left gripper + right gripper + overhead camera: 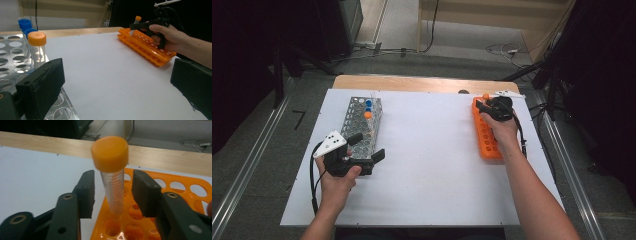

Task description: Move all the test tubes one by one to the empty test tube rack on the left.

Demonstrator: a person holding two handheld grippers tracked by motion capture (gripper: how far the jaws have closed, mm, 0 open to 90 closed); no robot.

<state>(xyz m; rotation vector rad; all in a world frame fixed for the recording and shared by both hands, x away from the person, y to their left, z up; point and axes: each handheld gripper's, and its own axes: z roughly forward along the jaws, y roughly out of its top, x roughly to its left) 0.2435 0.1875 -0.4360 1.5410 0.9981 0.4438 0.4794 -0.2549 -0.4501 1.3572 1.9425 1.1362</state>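
Between right gripper (113,195) pads: tube (112,180)

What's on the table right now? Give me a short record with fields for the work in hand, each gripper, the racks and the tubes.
work in hand: right gripper at an orange-capped tube standing tilted in the orange rack
right gripper: jaws either side of the tube, gaps visible, not pressing
left gripper: open, at the near end of the metal rack
metal rack contents: two blue-capped tubes, one orange-capped
surface: white board on a wooden table
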